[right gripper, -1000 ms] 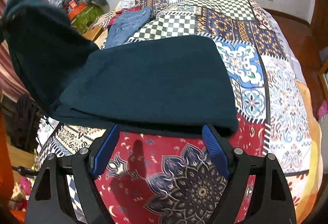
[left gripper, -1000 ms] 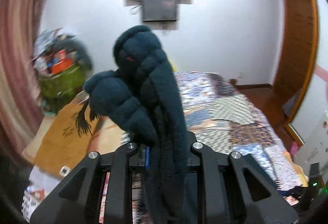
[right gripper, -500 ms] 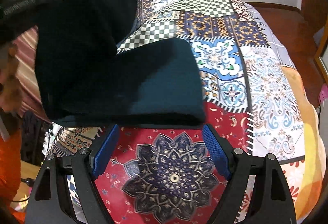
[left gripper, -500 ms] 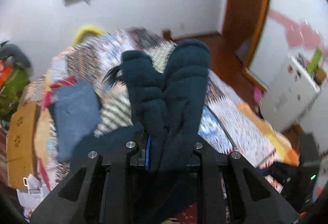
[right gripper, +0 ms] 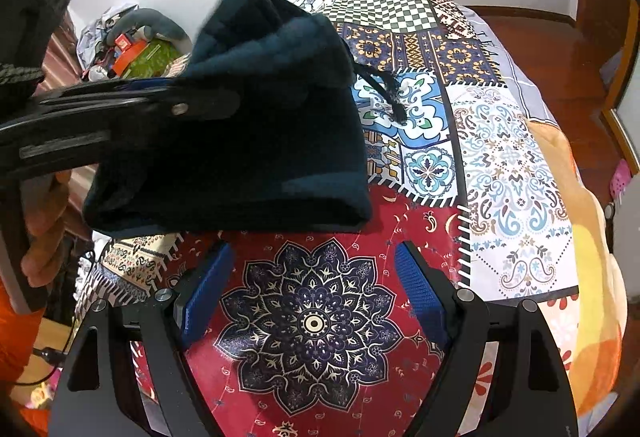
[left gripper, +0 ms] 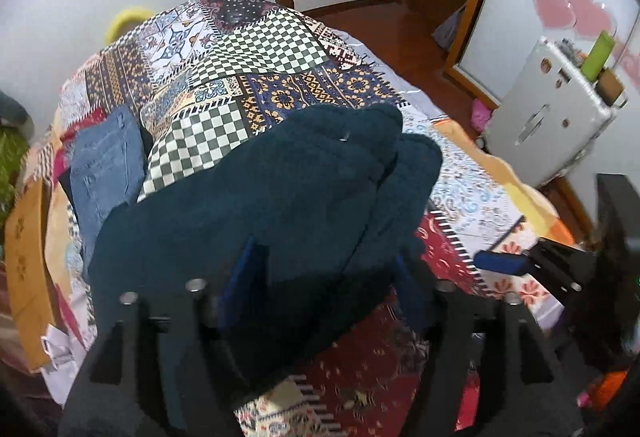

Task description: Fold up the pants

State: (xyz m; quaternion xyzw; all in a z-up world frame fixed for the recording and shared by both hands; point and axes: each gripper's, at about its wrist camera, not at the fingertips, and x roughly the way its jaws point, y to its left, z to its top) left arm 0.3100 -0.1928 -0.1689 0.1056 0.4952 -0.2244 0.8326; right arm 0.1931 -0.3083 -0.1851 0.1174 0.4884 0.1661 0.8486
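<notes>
**Pants doubled near bed's front edge**

Left wrist: left gripper (left gripper: 324,277) has just been opening, jaws loose around the dark teal fleece pants (left gripper: 256,205). Long axis toward bed (left gripper: 280,33) head; quilt beyond bare.

Right wrist: right gripper (right gripper: 308,277) spread, empty, over red quilt below the pants (right gripper: 256,141); right side free.

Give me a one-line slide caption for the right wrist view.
Open right gripper hovers over the patchwork bedspread while the left gripper, jaws just opening, lays the dark teal pants folded.
</notes>
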